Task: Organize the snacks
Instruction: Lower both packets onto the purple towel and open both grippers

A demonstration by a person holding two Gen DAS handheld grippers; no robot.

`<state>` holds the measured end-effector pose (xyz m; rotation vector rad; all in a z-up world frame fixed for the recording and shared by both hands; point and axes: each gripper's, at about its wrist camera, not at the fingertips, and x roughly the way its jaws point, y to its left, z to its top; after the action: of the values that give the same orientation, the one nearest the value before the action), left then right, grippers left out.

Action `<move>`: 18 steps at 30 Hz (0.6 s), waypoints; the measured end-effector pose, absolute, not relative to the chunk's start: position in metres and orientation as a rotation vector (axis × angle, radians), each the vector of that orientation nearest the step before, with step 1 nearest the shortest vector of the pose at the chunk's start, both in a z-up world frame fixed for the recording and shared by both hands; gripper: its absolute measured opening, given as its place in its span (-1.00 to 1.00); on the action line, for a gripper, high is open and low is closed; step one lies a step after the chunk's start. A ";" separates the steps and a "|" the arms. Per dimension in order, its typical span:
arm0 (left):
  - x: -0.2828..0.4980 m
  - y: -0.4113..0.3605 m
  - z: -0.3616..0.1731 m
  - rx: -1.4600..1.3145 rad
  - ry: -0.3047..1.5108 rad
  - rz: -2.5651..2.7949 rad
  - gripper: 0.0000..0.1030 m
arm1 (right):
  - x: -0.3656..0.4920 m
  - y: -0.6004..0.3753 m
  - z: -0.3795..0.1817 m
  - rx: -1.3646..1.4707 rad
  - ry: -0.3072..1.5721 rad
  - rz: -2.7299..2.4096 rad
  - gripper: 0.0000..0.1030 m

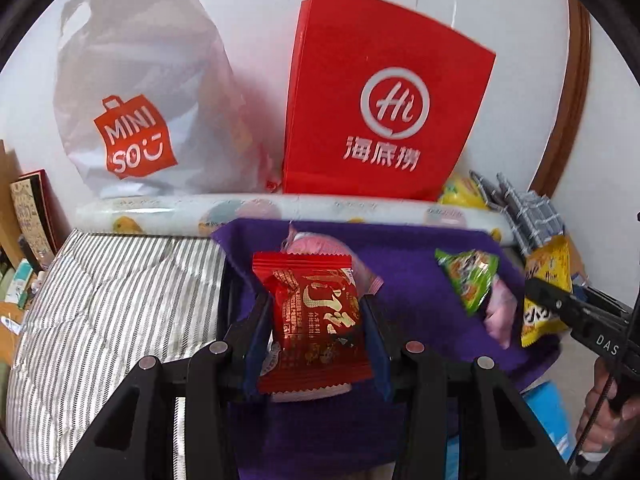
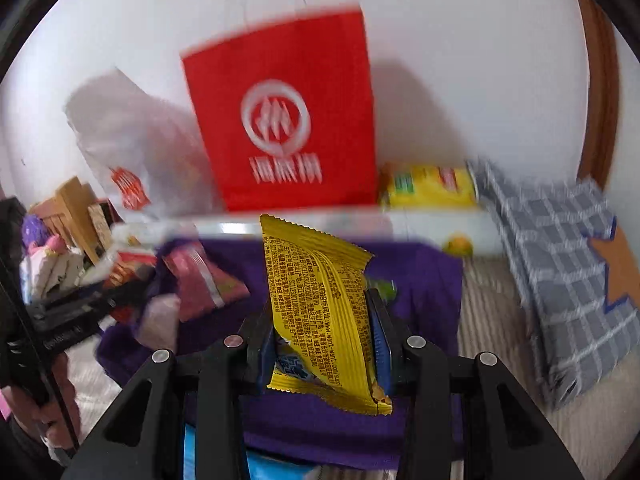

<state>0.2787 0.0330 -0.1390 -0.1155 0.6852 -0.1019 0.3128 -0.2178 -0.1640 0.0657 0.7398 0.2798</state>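
The red packet (image 1: 316, 320) is being held between the pads of the left gripper (image 1: 316, 336), closed only to the packet's width, with the wrapper standing upright and its top seal projecting past the fingertips. The yellow packet (image 2: 320, 316) is being clamped by the right gripper (image 2: 324, 344), closed narrowly on the wrapper's lower half; the upper half is leaning left, unsupported.

Beneath and ahead of both grippers, the purple cloth (image 1: 404, 248) is being used as the staging surface. To the right of the left gripper, a green packet (image 1: 468, 276) and a pink packet (image 1: 500, 312) are lying on it. Beyond the cloth, the red bag (image 1: 384, 100) is standing against the wall, with the white bag (image 1: 140, 92) to its left.

Risks from here:
- Both wrappers are slick foil held only by pinch; slippage is being invited by any quick swing.
- The right view is being blurred, so the pad contact on the yellow packet is probably secure but cannot be confirmed.
- The red bag's mouth is being kept narrow; a packet could be caught on the rim and the bag tipped.
- The two grippers are being worked close together, so collision is possible.
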 end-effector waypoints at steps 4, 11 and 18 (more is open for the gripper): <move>0.282 0.041 -0.142 -0.152 0.696 -0.109 -0.18 | 0.315 -0.221 -0.176 0.067 0.779 0.283 -0.23; 0.285 0.048 -0.150 -0.227 0.716 -0.146 -0.18 | 0.313 -0.214 -0.177 0.075 0.776 0.329 -0.23; 0.286 0.040 -0.155 -0.230 0.723 -0.181 -0.21 | 0.320 -0.215 -0.187 0.100 0.818 0.326 -0.22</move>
<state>0.2863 0.0404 -0.1551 -0.2296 0.7225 -0.1806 0.3202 -0.2152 -0.1873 0.0996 0.8178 0.3255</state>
